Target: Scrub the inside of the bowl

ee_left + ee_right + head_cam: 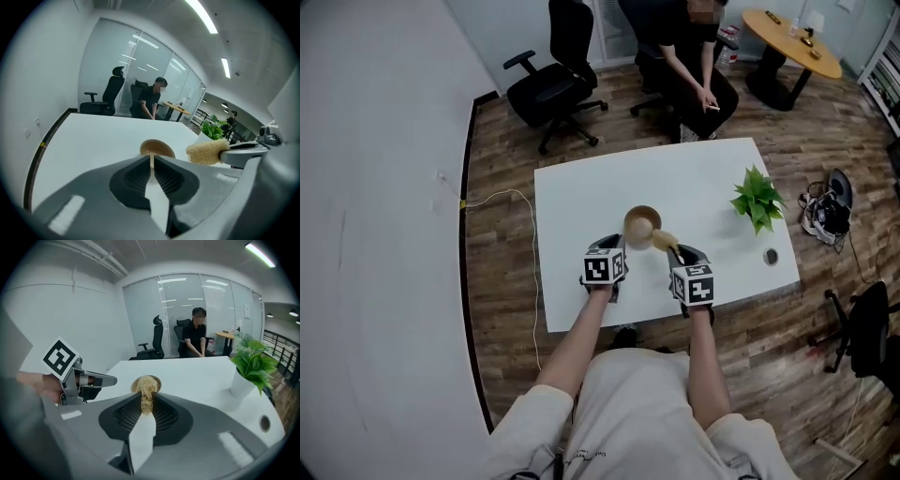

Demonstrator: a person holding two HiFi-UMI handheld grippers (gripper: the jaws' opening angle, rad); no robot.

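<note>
**Sponge held at the bowl's rim, scrubbing not yet begun**

The right hand-held gripper (146,393) has its jaws pressed together on a tan, fibrous sponge (206,151). The sponge sticks out past the fingertips, so that it, and not the hard jaws, will meet the bowl. The bowl (641,223) stands upright on the white tabletop (581,197), just ahead of both hand-held grippers and between their lines of reach. In the head view the sponge's free end lies by the rim on the side nearest the right hand-held gripper. I cannot tell whether it touches the rim, and it does not look to be down inside.

The left hand-held gripper (151,157) has its jaws drawn together with nothing between them. Its fingertips point at the bowl's near side from the left, close by, though the right gripper view shows a little bare tabletop between them and the bowl. That placing reads as a brace. A light bowl on a smooth tabletop would likely slide under a scrubbing push, and a tip set against its wall would stop it.

In my judgement the task stands at its opening: the sponge has to go over the rim and down to the inner wall. A potted plant (757,200) stands well off to the right of the right hand-held gripper, out of the way of the work
</note>
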